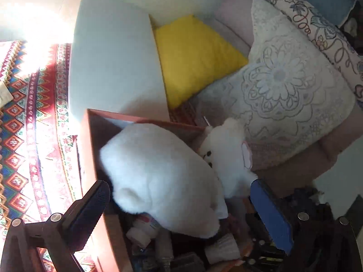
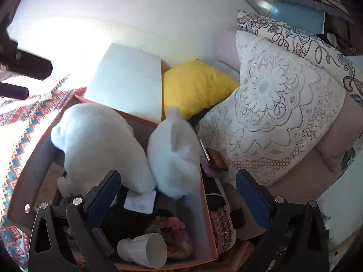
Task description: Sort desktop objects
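Scene: orange cardboard box (image 2: pixel 205 206) at centre, on a patterned red-blue rug (image 1: pixel 27 136); sofa w/ cushions on the right.
Left gripper (image 1: pixel 177 206): released, jaws wide apart, nothing between them; hovers over the near end of the box.
Right gripper (image 2: pixel 179 195): also released, empty, above the box's near half.
Task things: large white plush toy (image 2: pixel 97 145) fills the far-left of the box; smaller white plush toy (image 2: pixel 174 156) leans on the right wall, partly over the rim. Paper cup (image 2: pixel 145 250) lies on its side at the near end, by a pink-yellow fabric bundle (image 2: pixel 174 233).
Risk 1: small plush prob. tips out to the right if nudged, since it overhangs the wall.
Risk 2: cup is thin, could crush under a hard clench.
Risk 3: plush is soft, fluffy; jaws may grab fur only & slip.
Textures: cushions are yellow quilted (image 2: pixel 195 86) and white lace w/ flower motif (image 2: pixel 272 113).
Glare: far left washed out by sunlight; detail there can't be told.
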Demonstrator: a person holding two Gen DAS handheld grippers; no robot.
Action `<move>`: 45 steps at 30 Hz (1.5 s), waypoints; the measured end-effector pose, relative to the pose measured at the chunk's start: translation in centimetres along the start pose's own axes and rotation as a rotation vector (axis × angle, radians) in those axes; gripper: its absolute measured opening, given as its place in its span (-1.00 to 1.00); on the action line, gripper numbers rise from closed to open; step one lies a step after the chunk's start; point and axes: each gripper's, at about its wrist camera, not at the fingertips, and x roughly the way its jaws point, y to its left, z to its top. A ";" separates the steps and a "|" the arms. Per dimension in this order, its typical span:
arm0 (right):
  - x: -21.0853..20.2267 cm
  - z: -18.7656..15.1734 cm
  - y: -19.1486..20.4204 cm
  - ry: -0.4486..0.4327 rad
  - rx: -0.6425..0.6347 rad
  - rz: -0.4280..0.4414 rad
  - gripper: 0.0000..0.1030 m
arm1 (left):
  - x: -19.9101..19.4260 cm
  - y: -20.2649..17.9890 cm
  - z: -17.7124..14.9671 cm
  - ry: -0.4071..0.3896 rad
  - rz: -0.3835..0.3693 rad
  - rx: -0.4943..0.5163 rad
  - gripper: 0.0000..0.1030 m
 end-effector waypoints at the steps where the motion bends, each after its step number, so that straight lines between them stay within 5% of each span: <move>1: -1.4 0.1 0.2 -0.019 0.013 -0.003 0.99 | -0.6 -0.4 -0.4 -0.020 0.029 0.028 0.97; 12: -11.9 -1.4 0.9 -0.103 0.258 0.055 0.99 | -9.7 -3.2 -6.1 -0.219 0.317 0.258 0.98; 21: -18.5 -4.7 4.0 -0.073 0.397 0.102 0.99 | -16.6 -2.0 -11.5 -0.248 0.355 0.295 0.99; 29: -22.0 -7.6 6.8 -0.034 0.376 0.139 0.99 | -19.1 -2.8 -16.7 -0.237 0.498 0.381 0.99; 45: -23.6 -10.8 8.3 -0.022 0.351 0.143 0.99 | -21.5 -2.9 -20.2 -0.241 0.445 0.328 0.99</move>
